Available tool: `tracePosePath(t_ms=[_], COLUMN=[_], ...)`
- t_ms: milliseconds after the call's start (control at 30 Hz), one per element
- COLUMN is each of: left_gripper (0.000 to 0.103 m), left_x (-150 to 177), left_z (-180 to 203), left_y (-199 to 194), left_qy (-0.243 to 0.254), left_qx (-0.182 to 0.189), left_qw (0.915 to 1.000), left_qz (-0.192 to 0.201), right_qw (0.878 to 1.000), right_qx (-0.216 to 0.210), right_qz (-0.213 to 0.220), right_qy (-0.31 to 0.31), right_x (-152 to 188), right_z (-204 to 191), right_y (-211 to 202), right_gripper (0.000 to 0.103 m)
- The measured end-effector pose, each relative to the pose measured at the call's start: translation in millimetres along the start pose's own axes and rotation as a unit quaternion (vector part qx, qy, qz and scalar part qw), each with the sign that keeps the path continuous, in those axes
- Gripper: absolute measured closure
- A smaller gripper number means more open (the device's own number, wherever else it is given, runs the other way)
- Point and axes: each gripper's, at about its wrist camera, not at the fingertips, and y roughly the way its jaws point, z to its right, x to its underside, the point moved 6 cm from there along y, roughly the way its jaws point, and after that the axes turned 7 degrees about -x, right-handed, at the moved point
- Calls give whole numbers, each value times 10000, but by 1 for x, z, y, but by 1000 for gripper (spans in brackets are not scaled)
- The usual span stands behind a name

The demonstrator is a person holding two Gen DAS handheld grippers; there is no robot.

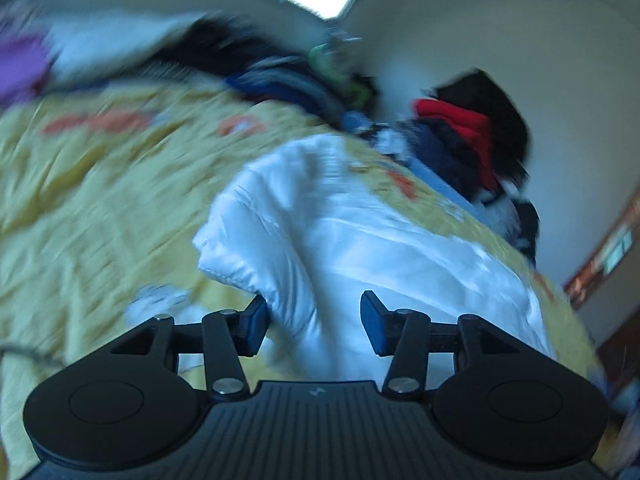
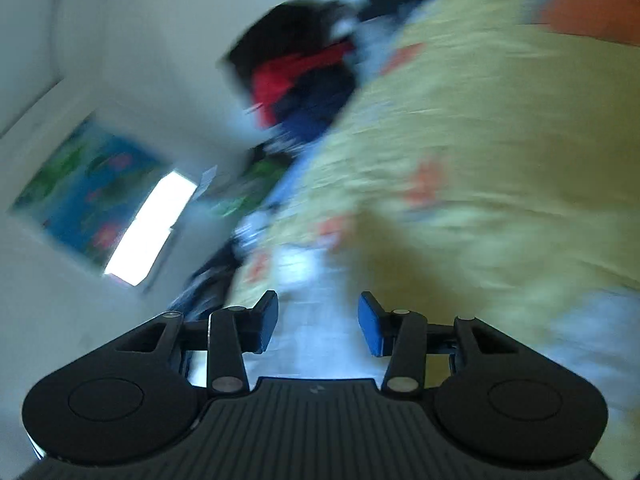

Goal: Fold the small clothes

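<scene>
A white garment (image 1: 344, 236) lies partly folded on a yellow patterned bedspread (image 1: 100, 200). My left gripper (image 1: 314, 322) hovers just above its near edge, jaws apart, nothing pinched between the blue pads. In the right wrist view the picture is heavily blurred: my right gripper (image 2: 318, 322) stands open over a pale white patch of cloth (image 2: 316, 320) on the same bedspread (image 2: 500, 160), and nothing sits between its pads.
A heap of dark, red and blue clothes (image 1: 472, 140) sits at the far side of the bed by the wall, seen also as the clothes pile (image 2: 304, 80). More clothes (image 1: 248, 60) lie at the back left. A bright window (image 2: 154, 224) and a coloured picture (image 2: 88, 184) are on the wall.
</scene>
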Motion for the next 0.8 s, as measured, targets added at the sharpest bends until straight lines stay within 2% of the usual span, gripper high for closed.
tracePosePath(t_ms=[67, 133, 233, 300, 367, 433, 533, 600, 633, 700, 767, 800], left_gripper=[48, 48, 48, 48, 48, 48, 48, 41, 40, 40, 40, 38], left_x=[5, 13, 26, 34, 40, 39, 25, 20, 20, 28, 43, 52], left_z=[32, 54, 67, 63, 61, 70, 96, 117, 127, 145, 154, 156], left_y=[0, 0, -5, -12, -16, -13, -5, 7, 16, 40, 63, 71], left_qy=[420, 500, 438, 509, 658, 899, 1102, 1353, 1494, 1777, 1985, 2125], left_qx=[152, 237, 439, 307, 398, 513, 874, 1107, 1099, 1022, 903, 795], left_qw=[9989, 9984, 9981, 9982, 9970, 9945, 9891, 9826, 9806, 9781, 9759, 9737], left_qz=[143, 87, -24, 58, 99, 136, 435, 623, 633, 360, -94, -185], right_qw=[9964, 9884, 9762, 9688, 9637, 9639, 9657, 9628, 9595, 9509, 9426, 9391], right_qx=[-424, -695, -710, -700, -616, -610, -728, -834, -863, -901, -791, -678], right_qz=[-612, -1090, -1715, -2019, -2184, -2211, -2330, -2505, -2632, -2929, -3220, -3344], right_qy=[-417, -801, -1125, -1254, -1405, -1354, -880, -581, -510, -424, -398, -404], right_x=[8, 19, 38, 47, 54, 54, 45, 45, 46, 49, 55, 59], right_z=[-36, -67, -92, -98, -101, -101, -101, -102, -104, -106, -99, -93], right_y=[42, 85, 138, 163, 180, 191, 208, 219, 224, 236, 255, 264], right_gripper=[39, 36, 36, 36, 36, 35, 35, 32, 30, 22, 16, 15])
